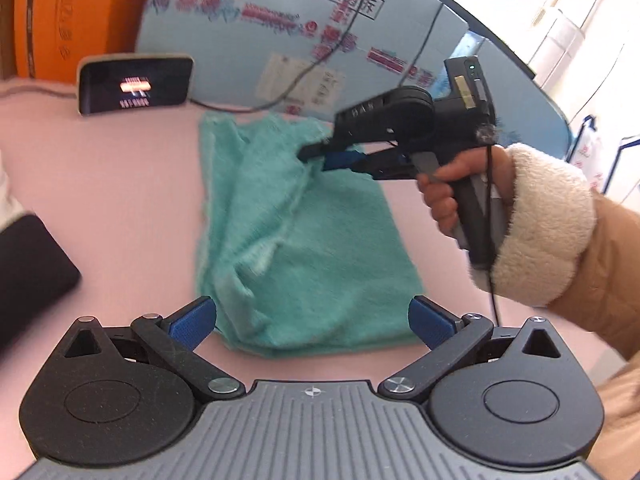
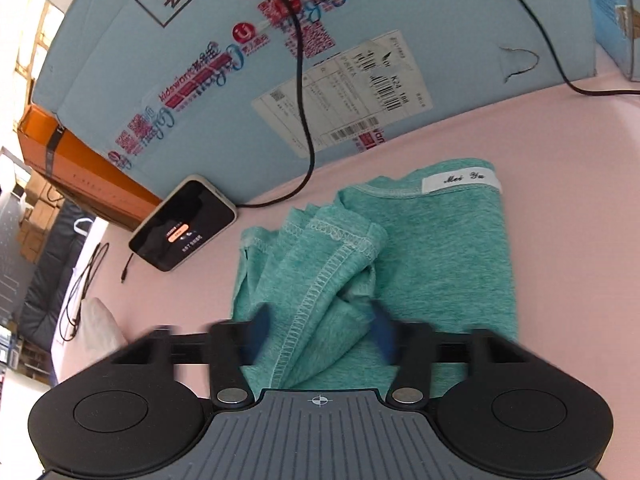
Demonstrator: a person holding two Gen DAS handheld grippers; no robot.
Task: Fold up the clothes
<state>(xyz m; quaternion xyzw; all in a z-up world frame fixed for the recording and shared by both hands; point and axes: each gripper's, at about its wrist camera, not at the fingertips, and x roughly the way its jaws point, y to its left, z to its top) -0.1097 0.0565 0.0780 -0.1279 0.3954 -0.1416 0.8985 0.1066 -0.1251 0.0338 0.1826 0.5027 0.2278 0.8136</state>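
Item: one teal knit garment, partly folded, lying flat on a pink surface just in front of a pale blue carton. A white neck label shows at its far edge. One bunched flap with a stitched hem is lifted off the flat part.

Right gripper: one, held in a hand with a fleecy cream cuff and tan sleeve. Its blue-padded jaws are clenched on the bunched flap, which runs up between them in the right wrist view; the pads are motion-blurred.

Left gripper: one, jaws spread wide and released, the garment's near edge lying between and beyond the blue pads without touching them.

Around: one phone with a lit screen, propped against the carton, left of the garment and apart from it. One black cable hangs down the carton's face to the surface near the phone; a second cable trails at the right. One shipping label on the carton. One orange box stands left of the carton. A dark object sits at the left edge.

Room: bright windows beyond the carton.
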